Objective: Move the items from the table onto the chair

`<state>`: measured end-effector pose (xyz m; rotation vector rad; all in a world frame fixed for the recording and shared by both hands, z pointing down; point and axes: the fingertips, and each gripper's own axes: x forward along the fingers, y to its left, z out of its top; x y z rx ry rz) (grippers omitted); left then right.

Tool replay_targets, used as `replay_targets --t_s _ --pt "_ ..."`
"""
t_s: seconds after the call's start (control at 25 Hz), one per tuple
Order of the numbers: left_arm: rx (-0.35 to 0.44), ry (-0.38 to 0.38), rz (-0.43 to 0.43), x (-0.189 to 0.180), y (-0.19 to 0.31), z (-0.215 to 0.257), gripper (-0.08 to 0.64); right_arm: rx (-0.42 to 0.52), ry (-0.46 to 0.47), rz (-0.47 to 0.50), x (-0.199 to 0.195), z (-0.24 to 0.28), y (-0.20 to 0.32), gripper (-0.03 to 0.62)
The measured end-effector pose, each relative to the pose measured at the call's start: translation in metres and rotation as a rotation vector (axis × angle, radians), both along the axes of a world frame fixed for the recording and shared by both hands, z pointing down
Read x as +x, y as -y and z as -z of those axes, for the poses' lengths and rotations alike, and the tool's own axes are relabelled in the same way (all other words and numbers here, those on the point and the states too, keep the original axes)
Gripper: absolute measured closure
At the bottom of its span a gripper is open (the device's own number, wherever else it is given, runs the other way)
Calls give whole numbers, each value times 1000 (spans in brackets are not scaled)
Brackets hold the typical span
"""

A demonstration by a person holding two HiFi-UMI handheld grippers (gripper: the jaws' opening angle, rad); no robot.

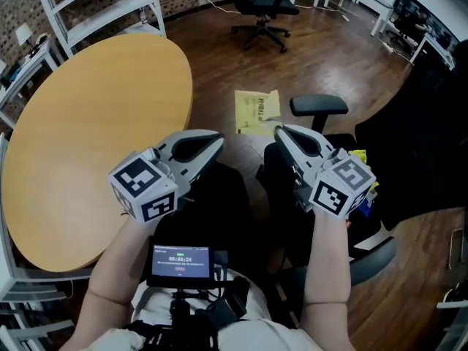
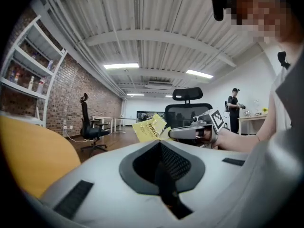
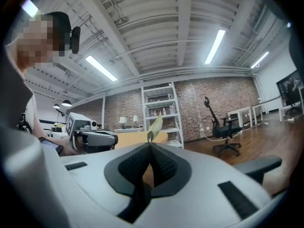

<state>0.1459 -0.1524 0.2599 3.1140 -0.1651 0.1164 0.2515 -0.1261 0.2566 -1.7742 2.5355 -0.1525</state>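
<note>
My right gripper (image 1: pixel 278 130) is shut on the edge of a flat yellow packet (image 1: pixel 257 112), which hangs over the floor between the round wooden table (image 1: pixel 88 123) and the black chair (image 1: pixel 319 105). In the right gripper view the packet (image 3: pixel 154 125) sticks up edge-on from the closed tips (image 3: pixel 150 142). My left gripper (image 1: pixel 219 139) is beside it, level, its jaws together with nothing between them (image 2: pixel 159 142). The left gripper view shows the packet (image 2: pixel 151 127) in the right gripper (image 2: pixel 175 133). Yellow and blue items (image 1: pixel 363 168) lie on the chair seat.
The tabletop shows no items on it. White shelving (image 1: pixel 110 6) stands behind the table. Another black office chair (image 1: pixel 263 6) is farther off on the wooden floor. A person (image 2: pixel 233 109) stands at a desk in the far background. A small screen (image 1: pixel 180 260) hangs at my chest.
</note>
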Motion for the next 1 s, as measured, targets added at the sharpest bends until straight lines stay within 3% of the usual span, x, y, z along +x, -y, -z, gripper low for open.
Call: replay_targets --t_s 0.28,0.56,0.8,1.0 --pt "24 3 -152 93 -35 -38 549 -12 18 -199 95 -43 -52 589" --pt "-45 14 -304 111 -75 -72 549 -102 90 -437 104 -77 -114 589" --pt "-94 8 -374 134 -89 -91 548 -171 138 -596 124 -114 -145 589" --pt "-135 44 -418 139 -104 -121 548 -241 210 -652 120 -149 -156 589"
